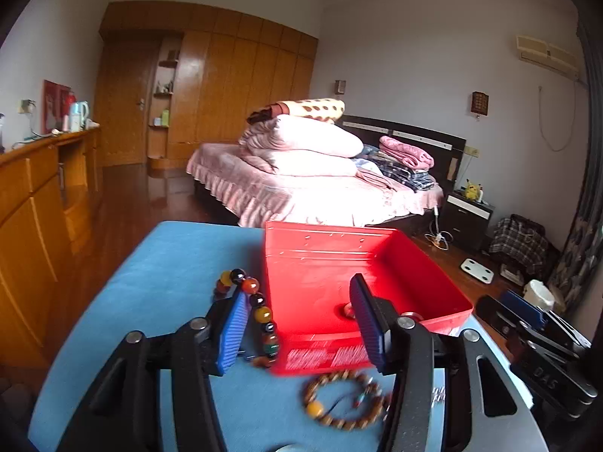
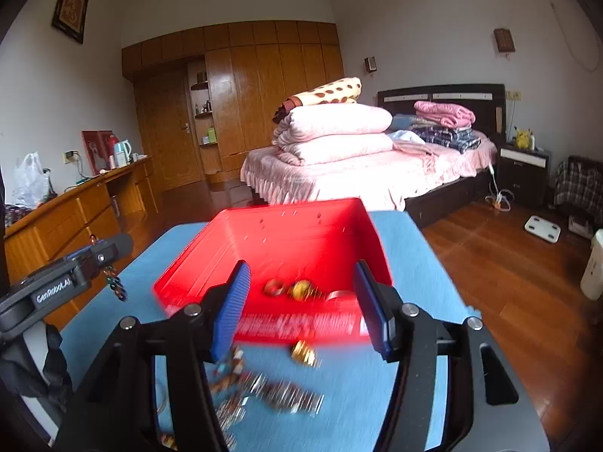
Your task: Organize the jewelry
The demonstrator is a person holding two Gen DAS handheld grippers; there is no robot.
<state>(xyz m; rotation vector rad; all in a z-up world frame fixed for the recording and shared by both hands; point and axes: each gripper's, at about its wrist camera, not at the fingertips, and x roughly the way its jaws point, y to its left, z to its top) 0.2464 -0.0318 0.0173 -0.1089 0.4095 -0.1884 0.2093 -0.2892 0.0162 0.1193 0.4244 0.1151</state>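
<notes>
Showing wooden bracelet (image 1: 345,401), gold trinket (image 2: 303,353) elsewhere

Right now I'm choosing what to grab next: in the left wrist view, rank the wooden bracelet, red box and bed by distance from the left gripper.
1. Wooden bracelet, on the blue table just below the open left gripper.
2. Red box, ahead, slightly right.
3. Bed, far behind the box.

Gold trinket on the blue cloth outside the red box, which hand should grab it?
Right. The gold trinket lies between the right gripper's open fingers; the left gripper is off to the side.
</notes>
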